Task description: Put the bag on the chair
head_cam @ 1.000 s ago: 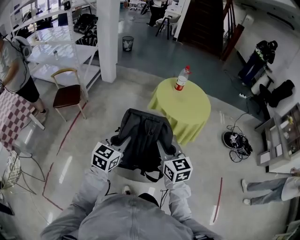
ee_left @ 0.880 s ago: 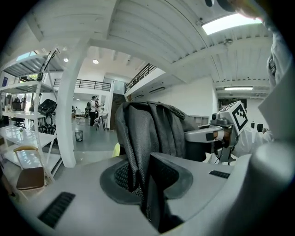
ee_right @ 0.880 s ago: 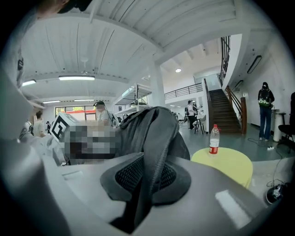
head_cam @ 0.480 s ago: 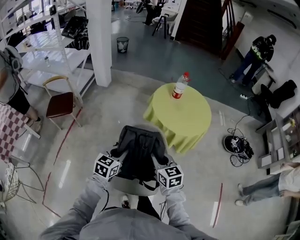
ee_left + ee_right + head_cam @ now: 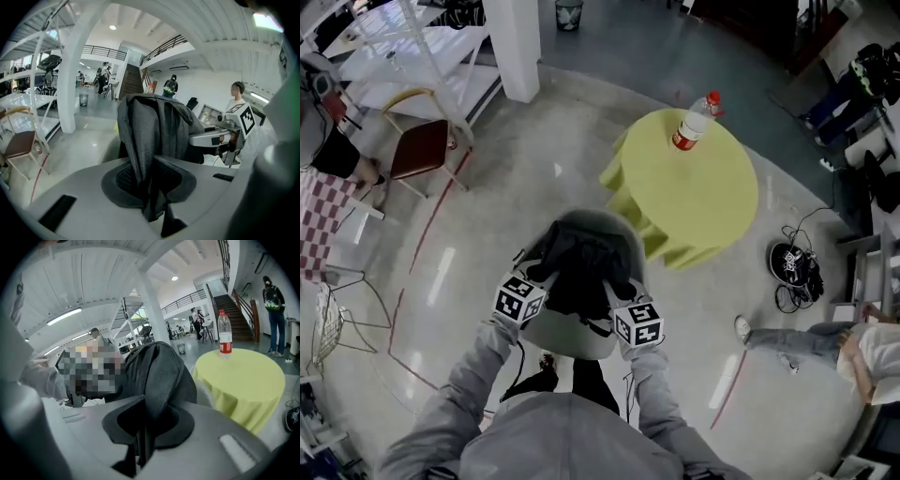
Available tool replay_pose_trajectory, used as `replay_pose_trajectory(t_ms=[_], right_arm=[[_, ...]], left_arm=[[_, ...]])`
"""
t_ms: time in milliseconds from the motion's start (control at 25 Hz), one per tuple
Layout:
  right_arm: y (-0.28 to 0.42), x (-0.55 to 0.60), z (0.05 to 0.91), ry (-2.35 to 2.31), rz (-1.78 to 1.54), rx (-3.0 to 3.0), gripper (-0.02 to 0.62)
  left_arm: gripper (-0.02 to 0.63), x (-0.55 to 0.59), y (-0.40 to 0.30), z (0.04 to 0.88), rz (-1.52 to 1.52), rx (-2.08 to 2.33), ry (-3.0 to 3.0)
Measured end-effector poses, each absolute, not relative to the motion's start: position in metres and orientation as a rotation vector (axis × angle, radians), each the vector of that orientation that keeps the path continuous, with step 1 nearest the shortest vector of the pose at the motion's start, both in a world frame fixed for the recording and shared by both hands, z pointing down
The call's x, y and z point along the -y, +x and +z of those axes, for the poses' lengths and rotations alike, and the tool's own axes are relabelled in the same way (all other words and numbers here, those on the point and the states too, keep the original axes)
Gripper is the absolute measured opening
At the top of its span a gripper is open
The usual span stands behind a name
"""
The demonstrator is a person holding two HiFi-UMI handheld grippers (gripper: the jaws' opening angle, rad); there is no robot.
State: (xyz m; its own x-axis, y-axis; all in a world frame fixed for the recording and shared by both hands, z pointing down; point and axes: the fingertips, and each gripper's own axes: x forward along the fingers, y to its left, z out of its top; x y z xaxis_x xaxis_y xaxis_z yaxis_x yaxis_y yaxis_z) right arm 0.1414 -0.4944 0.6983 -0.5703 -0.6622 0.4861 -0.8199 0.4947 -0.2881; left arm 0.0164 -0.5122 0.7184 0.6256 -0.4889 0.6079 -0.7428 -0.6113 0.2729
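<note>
The black backpack [image 5: 579, 267] has moved over the grey chair [image 5: 570, 336] seat; left gripper [image 5: 149, 187] and right gripper [image 5: 144, 427] clamp its fabric, so releasing seems next

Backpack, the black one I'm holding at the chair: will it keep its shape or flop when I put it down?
The backpack is probably floppy: its fabric bunches where the left hand-held gripper and right hand-held gripper pinch it. It looks slack, likely lightly filled. On the chair it may slump.
</note>
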Motion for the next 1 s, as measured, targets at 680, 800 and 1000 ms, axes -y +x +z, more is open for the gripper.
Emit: replay_pose_trajectory(t_ms=[680, 800, 1000], right_arm=[[0.149, 0.524, 0.812, 1.112, 0.864, 2.248, 0.049], [0.146, 0.528, 0.815, 1.138, 0.837, 2.23, 0.049], [0.149, 0.524, 0.828, 1.154, 0.93, 2.177, 0.086]], left_arm=[[0.077, 0.544, 0.026, 0.83, 0.768, 0.941, 2.115], [0.088, 0.549, 0.026, 0.833, 0.723, 0.961, 2.124], [0.184, 0.55, 0.018, 0.848, 0.813, 1.008, 2.09]])
